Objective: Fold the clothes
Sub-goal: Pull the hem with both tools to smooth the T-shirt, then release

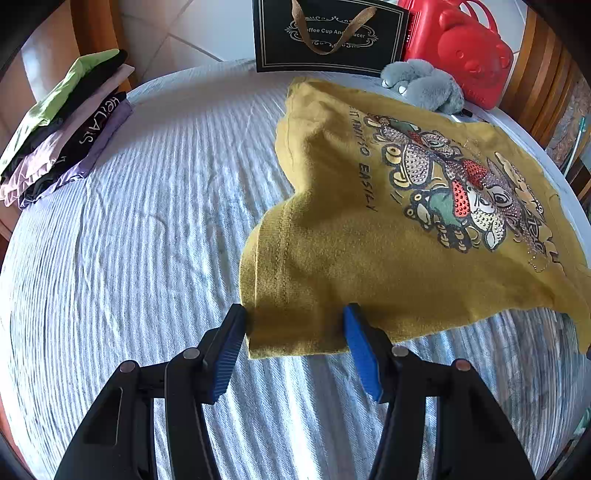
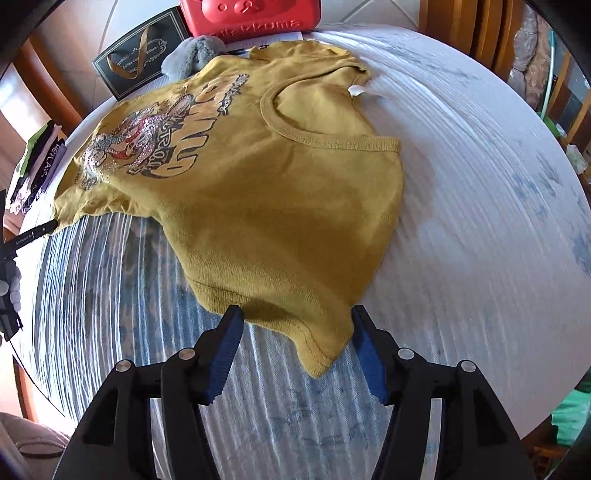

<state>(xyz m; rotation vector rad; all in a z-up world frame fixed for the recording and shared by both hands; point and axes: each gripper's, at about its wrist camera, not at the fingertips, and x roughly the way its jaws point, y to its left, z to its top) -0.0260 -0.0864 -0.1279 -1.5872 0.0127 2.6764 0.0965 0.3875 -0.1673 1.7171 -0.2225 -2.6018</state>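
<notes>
From the left wrist, the left gripper (image 1: 295,325) has its blue-padded fingers (image 1: 225,354) spread fairly wide, with a bottom corner of the mustard yellow T-shirt (image 1: 369,236) lying between them; whether the pads touch it cannot be told. The shirt lies print-up across the right half of the desk (image 1: 147,206), which has a white ribbed cover. At the far left sits a stack of folded clothes (image 1: 62,129). Beyond the shirt stand a black gift bag (image 1: 328,37), a red bear-shaped case (image 1: 458,48) and a grey plush toy (image 1: 424,85).

From the right wrist, the right gripper (image 2: 297,325) also stands fairly wide, the shirt's sleeve tip lying between its fingers (image 2: 365,354). The collar lies further up. Wooden chairs (image 2: 476,33) ring the desk on a tiled floor (image 2: 373,11).
</notes>
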